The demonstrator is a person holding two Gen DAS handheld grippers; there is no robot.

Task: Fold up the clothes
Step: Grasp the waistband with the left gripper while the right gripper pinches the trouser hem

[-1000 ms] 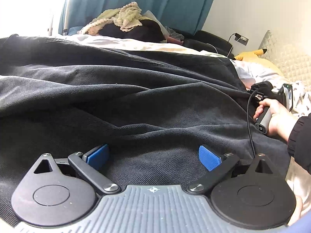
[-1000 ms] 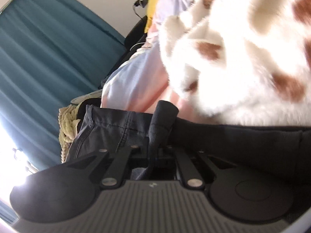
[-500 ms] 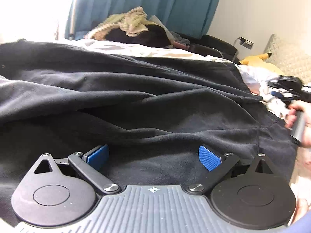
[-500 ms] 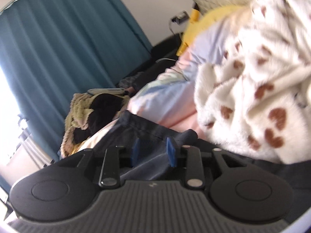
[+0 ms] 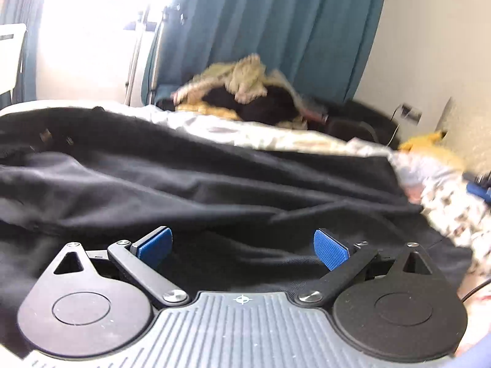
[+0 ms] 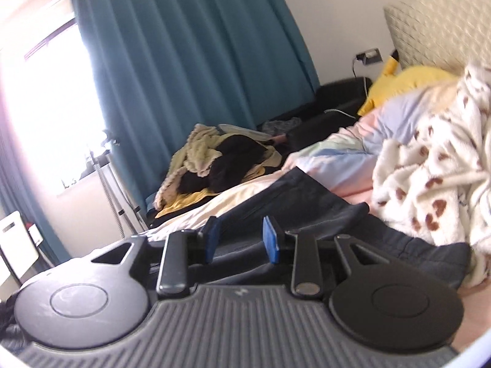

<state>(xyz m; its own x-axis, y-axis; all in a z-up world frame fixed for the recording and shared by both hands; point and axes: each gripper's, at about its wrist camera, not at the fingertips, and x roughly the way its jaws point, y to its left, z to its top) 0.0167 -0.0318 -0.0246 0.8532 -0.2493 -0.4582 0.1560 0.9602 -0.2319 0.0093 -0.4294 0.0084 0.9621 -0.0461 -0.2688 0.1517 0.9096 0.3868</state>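
Left wrist view | my left gripper (image 5: 242,247) spread wide above the black garment (image 5: 199,190) filling mid-frame; right gripper (image 6: 242,239) has let the cloth go, pads now parted | no legible writing

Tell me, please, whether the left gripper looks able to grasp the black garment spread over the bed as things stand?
Probably yes: the left gripper is open, and the black garment lies right beneath and ahead of its blue pads, with nothing between them.
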